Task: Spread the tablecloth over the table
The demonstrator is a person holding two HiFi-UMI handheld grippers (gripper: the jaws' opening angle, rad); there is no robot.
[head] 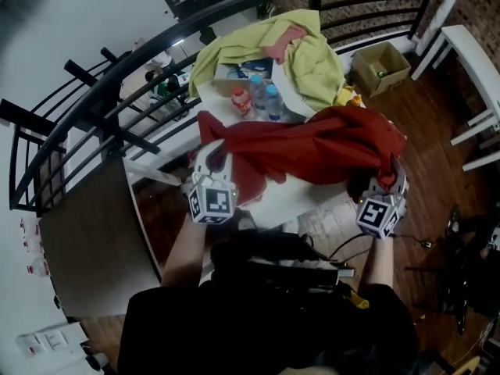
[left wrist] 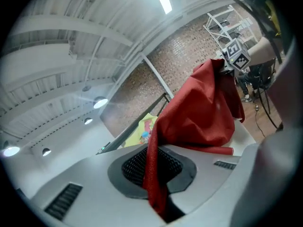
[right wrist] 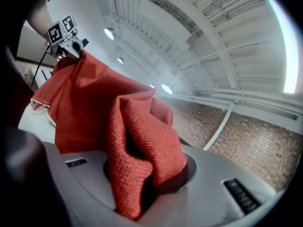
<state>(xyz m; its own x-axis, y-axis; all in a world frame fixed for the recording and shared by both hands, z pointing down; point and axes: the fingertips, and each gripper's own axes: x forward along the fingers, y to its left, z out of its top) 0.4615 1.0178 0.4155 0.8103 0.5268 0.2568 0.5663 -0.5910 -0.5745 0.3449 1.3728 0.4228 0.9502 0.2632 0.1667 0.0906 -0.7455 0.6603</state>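
The fingers of the left gripper (head: 209, 156) and the right gripper (head: 388, 174) are each clenched on the red tablecloth (head: 312, 151), which hangs bunched between them above the white counter (head: 289, 200).

The tablecloth (head: 312, 151) is plain deep red with a fine woven grain and a pale cream trim on one edge. The table (head: 301, 201) under it is white. On its far side lies a yellow-green cloth (head: 312, 61) with a pink piece in it. The box (head: 380, 69) at far right is cardboard brown, the floor (head: 437, 170) dark reddish wood and the railing (head: 117, 76) black. The left gripper (head: 212, 161) and right gripper (head: 388, 174) are grey, and their cubes bear black-and-white squares.
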